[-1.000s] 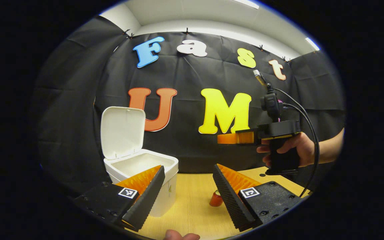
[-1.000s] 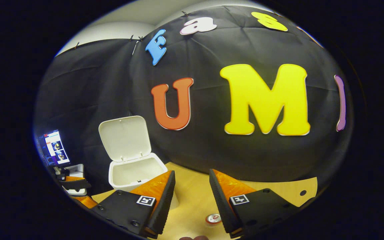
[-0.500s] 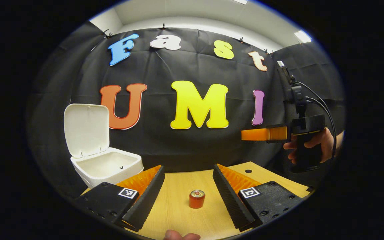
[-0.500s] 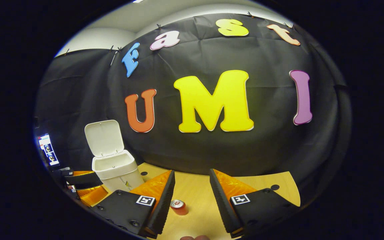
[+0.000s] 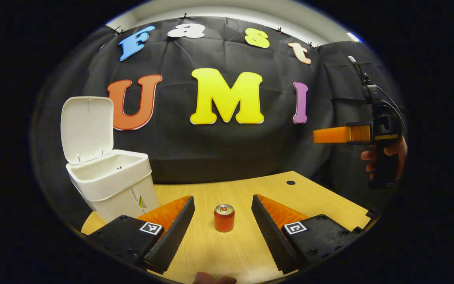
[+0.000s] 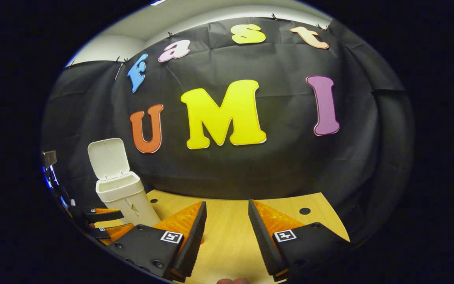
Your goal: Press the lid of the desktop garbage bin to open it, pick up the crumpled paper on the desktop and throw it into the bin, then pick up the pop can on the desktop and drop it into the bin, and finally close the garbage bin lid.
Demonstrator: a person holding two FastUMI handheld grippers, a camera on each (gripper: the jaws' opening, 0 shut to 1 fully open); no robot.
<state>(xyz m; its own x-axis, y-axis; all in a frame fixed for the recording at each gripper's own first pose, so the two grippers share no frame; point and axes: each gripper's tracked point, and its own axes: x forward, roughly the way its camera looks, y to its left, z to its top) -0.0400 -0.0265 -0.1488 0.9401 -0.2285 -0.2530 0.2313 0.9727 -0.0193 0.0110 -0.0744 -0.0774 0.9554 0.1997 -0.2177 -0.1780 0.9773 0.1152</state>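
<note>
Can (image 5: 224, 217) stands upright on the bench (image 5: 317, 199), long axis vertical, dead ahead of the left claw (image 5: 223, 232) and lined up with the gap between its two spread fingers, a bit beyond the tips, not touching either. Left claw open, holding nothing. In the left gripper view the right claw (image 5: 331, 135) hangs far right and well above the bench, held by a hand (image 5: 384, 154), seen side-on, so its gap cannot be told there. In the right gripper view the right claw (image 6: 225, 236) is open and empty, pointing at bare bench and wall; the can is not made out between its fingers there. Judgement: left claw is much the nearer and better aimed, so the can pickup looks like its job; the move needs a straight push forward and slightly down until the fingers sit either side of the can body, then a squeeze across its width.

Bin (image 5: 110, 185) sits far left on the bench, lid (image 5: 87, 128) swung up and open, left of and behind the left claw; also seen small at left in the right gripper view (image 6: 122, 197). After the grasp the can has to travel left and up over the rim.

Count: one can, one bin, one lid, two claws. No crumpled paper made out on the bench; the bin's inside bottom is hidden, so whether it is in there cannot be told. Lid closing is not yet done.
</note>
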